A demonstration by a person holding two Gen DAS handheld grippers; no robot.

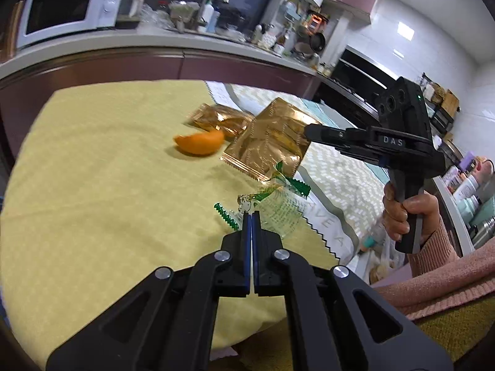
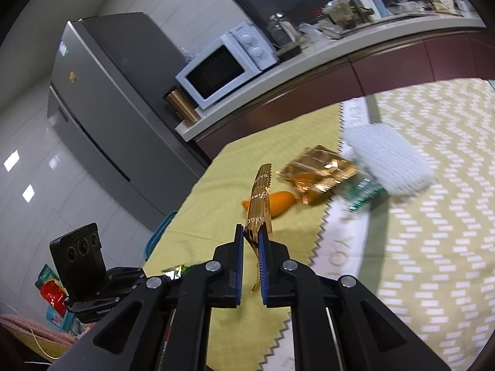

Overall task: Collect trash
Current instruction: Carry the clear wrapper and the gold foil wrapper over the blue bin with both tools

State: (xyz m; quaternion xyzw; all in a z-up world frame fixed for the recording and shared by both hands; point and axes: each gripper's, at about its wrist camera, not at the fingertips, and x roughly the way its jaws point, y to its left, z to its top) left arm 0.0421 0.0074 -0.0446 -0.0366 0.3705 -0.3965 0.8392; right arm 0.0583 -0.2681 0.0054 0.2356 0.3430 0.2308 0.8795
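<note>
Item 1, left tool [image 1: 251, 213]: I have its jaws fully together, pinching the near edge of a clear wrapper [image 1: 272, 207] with green zigzag ends and a small cartoon print. The wrapper sits at 12 o'clock from the tips, over the near edge of the yellow cloth [image 1: 92, 185] on the bench.

Item 2, right tool [image 2: 251, 232]: jaws nearly together, clamped on a gold wrapper [image 2: 259, 198]. Seen from my right wrist it is edge-on, long axis running straight up toward 12 o'clock; the left wrist view shows it as a broad sheet hanging clear of the bench from the tool tip.

Item 3, still lying on the cloth: an orange peel [image 1: 199, 142] and, behind it, a second gold packet [image 1: 219, 119]. From the left tool both lie toward 11 o'clock; from the right tool the peel is just past the held wrapper at 12 to 1 o'clock, its long axis crosswise. I judge the right hand nearer to both, though neither tool is free.

Item 4, blurred white object [image 2: 389, 160] at 2 o'clock in the right view, a green-printed wrapper [image 2: 363, 193] partly under it.

Writing: "DAS" on the right tool's body; gold wrapper shows partial letters, "NG" and script I cannot read; the runner [image 1: 337, 204] shows "VE A".
</note>
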